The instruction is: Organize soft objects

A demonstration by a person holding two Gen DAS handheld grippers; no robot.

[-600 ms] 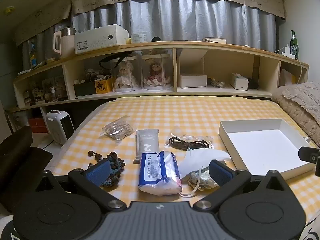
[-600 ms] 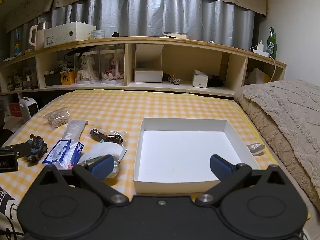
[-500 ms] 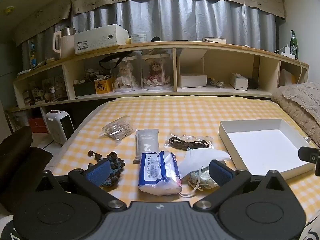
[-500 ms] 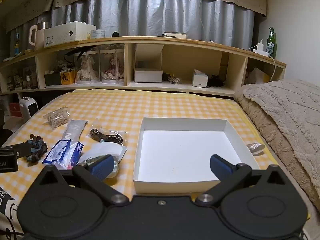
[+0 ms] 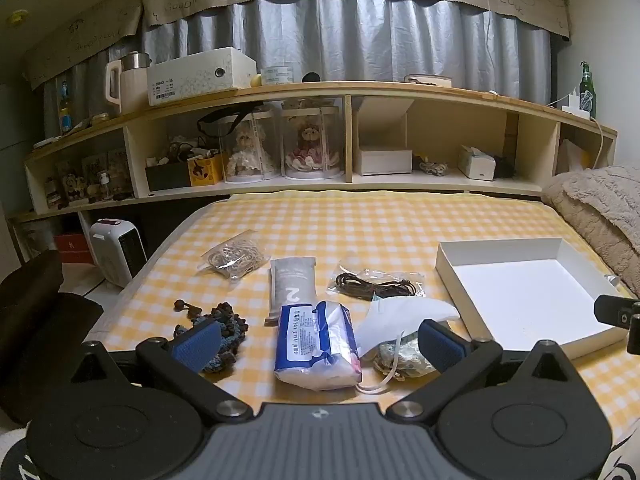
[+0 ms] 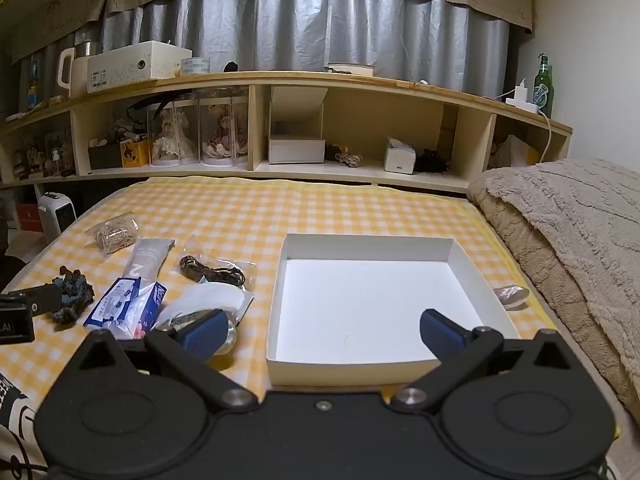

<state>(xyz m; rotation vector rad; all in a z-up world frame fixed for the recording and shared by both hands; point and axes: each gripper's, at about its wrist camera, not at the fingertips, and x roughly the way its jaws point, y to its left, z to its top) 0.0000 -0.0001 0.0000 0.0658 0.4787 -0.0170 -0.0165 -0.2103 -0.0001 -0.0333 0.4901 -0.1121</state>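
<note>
Centrally, blue-white tissue pack [image 5: 316, 344] lies crumpled on checkered cloth [image 5: 360, 228].

light: dim, warm indoor | brightest: white box [image 6: 376, 304] floor, mild glare | shadows: soft, deep inside shelf [image 5: 360, 92] cubbies above the box | focus: sharp, no blur | distortion: fisheye bows shelf, corners black
</note>
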